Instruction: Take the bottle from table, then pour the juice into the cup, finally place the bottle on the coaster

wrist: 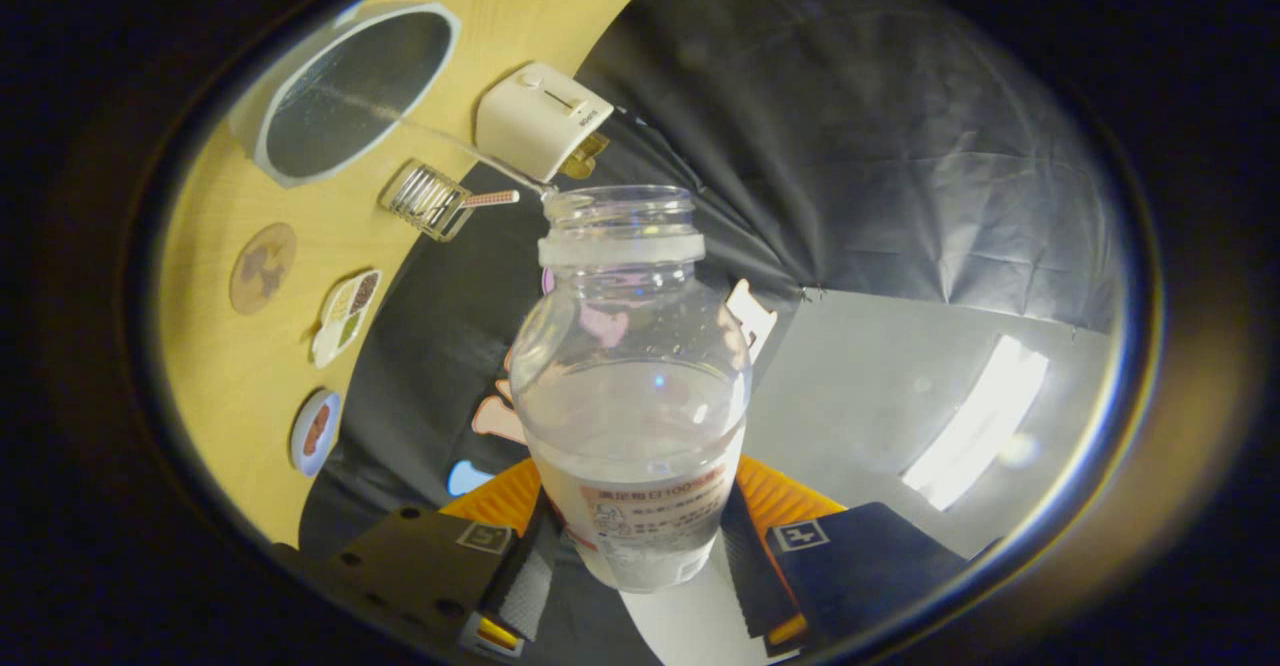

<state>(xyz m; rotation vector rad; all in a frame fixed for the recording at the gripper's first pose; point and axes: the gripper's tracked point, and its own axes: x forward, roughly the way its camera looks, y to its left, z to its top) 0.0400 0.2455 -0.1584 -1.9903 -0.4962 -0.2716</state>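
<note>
Two black gripper fingers (545, 571) are pressed against the clear, open plastic bottle (632, 376), which is tipped toward the ribbed glass cup (425, 200). A thin stream is aimed there; the tilt is best increased slowly.

Your counter (250, 366) is pale wood, running along the black cloth wall. On it you have a grey octagonal tray (350, 91) with a white rim at the far end, and just beside that a white toaster (540, 121). Near the toaster stands a clear ribbed cup (425, 199). Further along lie a round brown coaster (262, 268), a small dish (345, 316) split into sections, and a small round plate (315, 431) holding what may be food.
</note>
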